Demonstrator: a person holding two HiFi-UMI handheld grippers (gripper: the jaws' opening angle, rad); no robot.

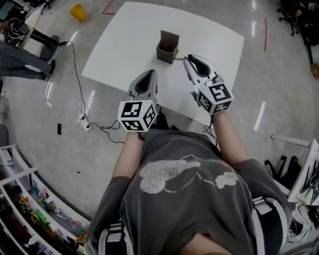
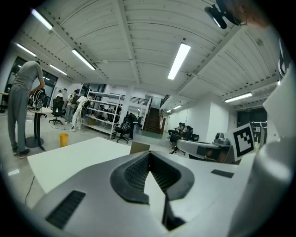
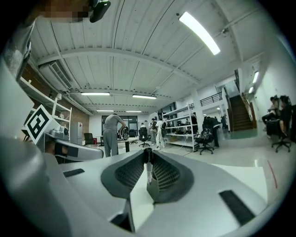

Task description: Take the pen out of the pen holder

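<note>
A brown open-topped pen holder [image 1: 168, 47] stands on the white table [image 1: 124, 45], toward its far side. My right gripper [image 1: 185, 59] hovers just right of the holder and is shut on a slim pen [image 1: 178, 59]. In the right gripper view the pen [image 3: 148, 169] stands upright, pinched between the ribbed pads, clear of the holder. My left gripper [image 1: 148, 73] hangs over the table's near edge, its jaws meeting at the tips with nothing between them. In the left gripper view the holder's top [image 2: 139, 147] peeks over those jaws.
A yellow bin [image 1: 78, 12] sits on the floor beyond the table's far left corner. Cables and a power strip [image 1: 82, 121] lie on the floor to the left. A person [image 1: 22, 55] stands at far left. Shelving [image 1: 25, 199] fills the lower left.
</note>
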